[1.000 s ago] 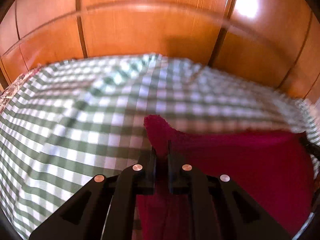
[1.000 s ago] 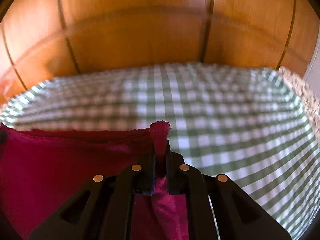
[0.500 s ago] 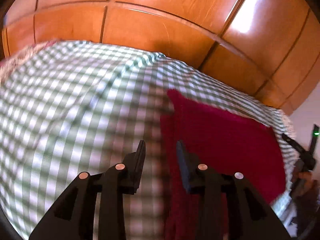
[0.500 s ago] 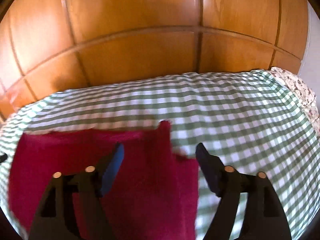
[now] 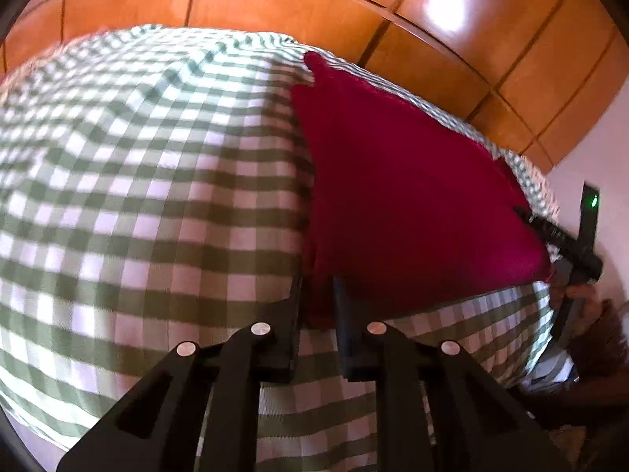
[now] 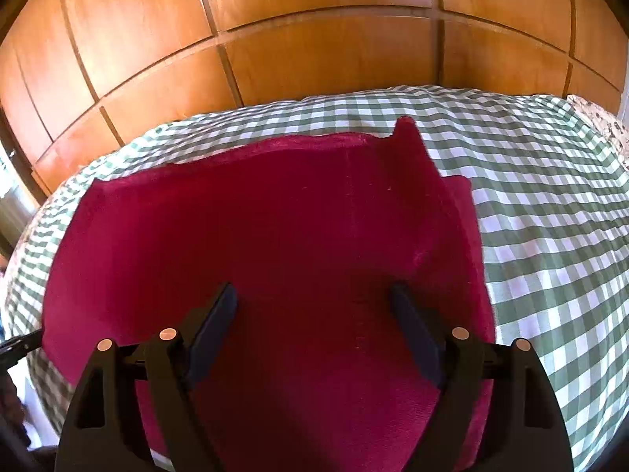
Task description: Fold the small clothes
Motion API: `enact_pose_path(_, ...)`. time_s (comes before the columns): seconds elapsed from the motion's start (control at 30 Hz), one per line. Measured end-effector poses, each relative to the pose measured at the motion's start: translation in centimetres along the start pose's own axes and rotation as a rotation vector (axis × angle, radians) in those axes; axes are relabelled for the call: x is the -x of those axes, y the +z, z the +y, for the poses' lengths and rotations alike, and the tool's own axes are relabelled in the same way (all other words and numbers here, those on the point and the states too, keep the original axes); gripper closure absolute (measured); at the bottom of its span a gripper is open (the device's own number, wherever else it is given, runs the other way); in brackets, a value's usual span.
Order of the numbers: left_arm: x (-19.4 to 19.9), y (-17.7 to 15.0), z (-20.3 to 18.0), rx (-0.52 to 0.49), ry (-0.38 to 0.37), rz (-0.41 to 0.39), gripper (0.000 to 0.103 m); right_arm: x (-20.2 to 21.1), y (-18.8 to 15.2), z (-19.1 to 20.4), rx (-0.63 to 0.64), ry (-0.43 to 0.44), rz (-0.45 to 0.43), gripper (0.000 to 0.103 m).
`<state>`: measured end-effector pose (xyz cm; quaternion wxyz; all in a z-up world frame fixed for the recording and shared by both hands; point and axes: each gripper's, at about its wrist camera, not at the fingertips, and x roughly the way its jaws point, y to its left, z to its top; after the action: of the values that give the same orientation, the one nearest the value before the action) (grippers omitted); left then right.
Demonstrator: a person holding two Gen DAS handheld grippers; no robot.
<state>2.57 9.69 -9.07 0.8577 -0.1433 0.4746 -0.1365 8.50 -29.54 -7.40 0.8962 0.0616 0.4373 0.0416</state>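
A dark red cloth (image 5: 409, 196) lies folded on the green-and-white checked cover (image 5: 149, 181). In the left wrist view my left gripper (image 5: 316, 306) is at the cloth's near left corner, its jaws a narrow gap apart with the cloth's corner between them. In the right wrist view the red cloth (image 6: 283, 228) fills the middle, with one corner standing up at the far edge. My right gripper (image 6: 314, 306) is wide open above the cloth and holds nothing.
A glossy wooden panelled wall (image 6: 314, 39) stands right behind the checked surface. The checked cover (image 6: 550, 204) extends to the right of the cloth. The other hand-held gripper (image 5: 566, 244) shows at the right edge of the left wrist view.
Both grippers let go of the cloth's far corners and drew back toward its near edge. The right gripper opened wide. The left gripper now stands at the near corner with its jaws narrowed.
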Motion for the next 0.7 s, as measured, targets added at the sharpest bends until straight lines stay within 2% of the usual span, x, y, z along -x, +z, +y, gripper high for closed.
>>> enact_pose_path(0.2, 2.5, 0.0, -2.4, -0.035, 0.064, -0.087, 0.085, 1.7, 0.6, -1.2, -0.043, 0.036, 0.007, 0.023)
enact_pose_path(0.3, 3.8, 1.0, -4.1, -0.046, 0.039, -0.163, 0.075, 4.7, 0.7, -3.4, -0.101, 0.049, -0.042, 0.023)
enact_pose_path(0.37, 4.2, 1.3, -5.7, -0.079, 0.004, -0.183, 0.072, 6.6, 0.6, -5.3, -0.141, 0.052, -0.065, 0.024)
enact_pose_path(0.53, 1.8, 2.0, -8.9, -0.157, -0.041, -0.135, 0.07, 9.8, -2.4, -9.4, -0.221, 0.082, -0.04, 0.036)
enact_pose_path(0.63, 0.0, 1.6, -10.6, -0.181, -0.056, -0.09, 0.07, 9.4, -4.3, -9.4, -0.209, 0.117, 0.014, 0.044)
enact_pose_path(0.7, -0.8, 1.3, -11.1, -0.194, -0.046, -0.069, 0.07, 8.2, -5.3, -8.5, -0.175, 0.111, 0.071, 0.054)
